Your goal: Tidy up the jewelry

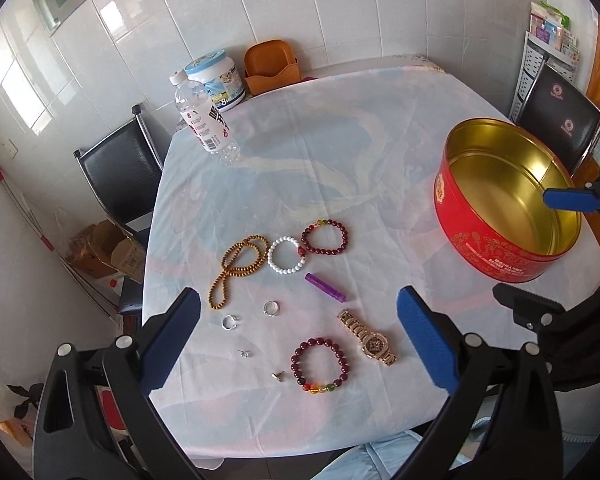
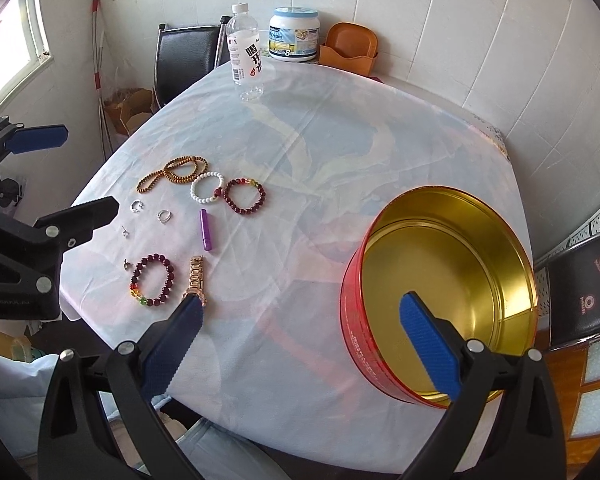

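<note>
Bench (image 1: 340,160) under a pale blue-pink cloth, near edge cut off by both claws. Red round tin (image 1: 500,248), gold inside, nothing in it, on the bench's right side; gold print on its wall too small to read. In the right wrist view its near rim is hidden behind a claw finger.

Left claw (image 1: 298,344) spread wide above the jewelry, holding nothing. Right claw (image 2: 300,348) also wide, nothing held, one finger over the tin, the other covering the watch's case.

Clear water bottle (image 2: 245,56) at the far edge, label in Chinese characters. White jar (image 2: 294,34) with blue lid behind it; "Cream" and an "8" legible only from the right wrist. Orange holder (image 2: 350,48) beside the jar.

Jewelry all on the cloth left of the tin: brown bead necklace (image 1: 236,268), white bead bracelet (image 1: 286,256) touching dark red bracelet (image 1: 325,237), second dark red bracelet (image 1: 320,366), gold watch (image 1: 367,338) shown whole only from the left wrist, purple tube (image 1: 326,287), two silver rings (image 1: 271,307) (image 1: 229,321), two tiny studs (image 1: 244,353) (image 1: 277,376), hard to make out.

Black chair (image 1: 560,120) with round logo, text unreadable.
</note>
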The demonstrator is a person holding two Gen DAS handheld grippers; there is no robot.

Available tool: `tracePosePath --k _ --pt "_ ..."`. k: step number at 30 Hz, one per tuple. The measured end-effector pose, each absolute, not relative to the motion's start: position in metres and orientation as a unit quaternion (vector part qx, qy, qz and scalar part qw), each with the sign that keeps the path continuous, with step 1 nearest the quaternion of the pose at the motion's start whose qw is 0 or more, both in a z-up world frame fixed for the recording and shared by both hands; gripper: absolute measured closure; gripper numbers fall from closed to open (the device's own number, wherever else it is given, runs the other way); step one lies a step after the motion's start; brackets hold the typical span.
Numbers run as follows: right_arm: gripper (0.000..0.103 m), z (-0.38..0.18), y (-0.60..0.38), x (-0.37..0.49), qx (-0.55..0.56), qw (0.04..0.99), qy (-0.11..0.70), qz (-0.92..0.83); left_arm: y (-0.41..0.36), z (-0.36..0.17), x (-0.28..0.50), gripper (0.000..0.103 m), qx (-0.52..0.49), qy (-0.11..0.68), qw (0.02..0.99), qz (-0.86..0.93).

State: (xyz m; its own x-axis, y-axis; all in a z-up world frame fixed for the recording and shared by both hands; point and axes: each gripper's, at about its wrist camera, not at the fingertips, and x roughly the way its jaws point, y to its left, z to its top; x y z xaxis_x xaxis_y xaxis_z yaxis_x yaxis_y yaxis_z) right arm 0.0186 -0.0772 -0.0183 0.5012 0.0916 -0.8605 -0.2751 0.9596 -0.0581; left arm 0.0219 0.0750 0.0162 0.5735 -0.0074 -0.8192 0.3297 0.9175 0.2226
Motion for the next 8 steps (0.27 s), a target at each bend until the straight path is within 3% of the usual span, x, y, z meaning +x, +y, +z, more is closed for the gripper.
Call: tracePosePath --k 8 --pt "0.003 -0.02 -0.066 0.012 -0.097 0.86 0.49 0.1 0.086 0.014 0.021 0.007 0.181 0.468 0.86 -0.093"
